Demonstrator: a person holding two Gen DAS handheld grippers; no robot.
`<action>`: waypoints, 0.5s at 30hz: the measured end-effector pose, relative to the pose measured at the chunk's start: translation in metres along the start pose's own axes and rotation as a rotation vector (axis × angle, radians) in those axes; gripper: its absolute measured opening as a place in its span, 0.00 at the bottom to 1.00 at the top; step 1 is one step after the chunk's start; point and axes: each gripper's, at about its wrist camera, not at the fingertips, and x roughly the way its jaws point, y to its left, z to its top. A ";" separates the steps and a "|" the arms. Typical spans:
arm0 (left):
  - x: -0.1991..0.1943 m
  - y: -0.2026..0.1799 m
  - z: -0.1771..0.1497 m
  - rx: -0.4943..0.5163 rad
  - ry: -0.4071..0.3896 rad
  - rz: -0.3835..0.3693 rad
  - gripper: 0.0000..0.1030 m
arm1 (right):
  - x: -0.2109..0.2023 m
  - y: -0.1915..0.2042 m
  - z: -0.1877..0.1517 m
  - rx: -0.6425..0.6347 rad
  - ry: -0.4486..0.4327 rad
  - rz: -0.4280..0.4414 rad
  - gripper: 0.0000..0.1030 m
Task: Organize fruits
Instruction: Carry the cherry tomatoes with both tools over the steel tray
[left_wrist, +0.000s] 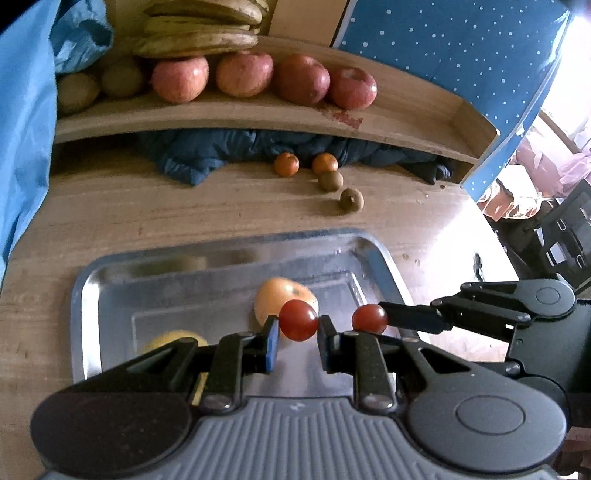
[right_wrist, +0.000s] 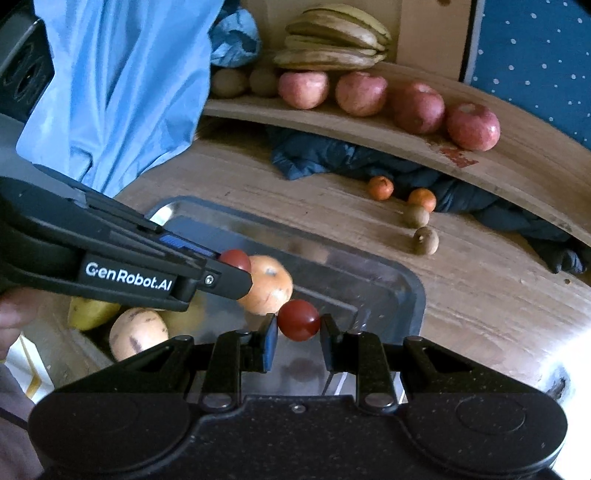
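My left gripper is shut on a red cherry tomato above the metal tray. My right gripper is shut on a second cherry tomato, also above the tray. In the left wrist view the right gripper comes in from the right with its tomato. In the right wrist view the left gripper comes in from the left with its tomato. An orange-yellow fruit lies in the tray behind both tomatoes.
A wooden shelf at the back holds several red apples, kiwis and bananas. Two tangerines and two small brown fruits lie on the wooden table. Dark cloth sits under the shelf. Yellow fruit lies at the tray's near left.
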 end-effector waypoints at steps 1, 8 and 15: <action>0.000 -0.001 -0.004 -0.004 -0.002 0.004 0.23 | 0.000 0.001 -0.002 -0.005 0.002 0.005 0.25; 0.001 -0.006 -0.026 -0.021 0.021 0.020 0.23 | -0.003 0.009 -0.019 -0.019 0.024 0.029 0.25; 0.006 -0.010 -0.038 -0.023 0.050 0.015 0.23 | -0.003 0.015 -0.034 -0.023 0.056 0.039 0.25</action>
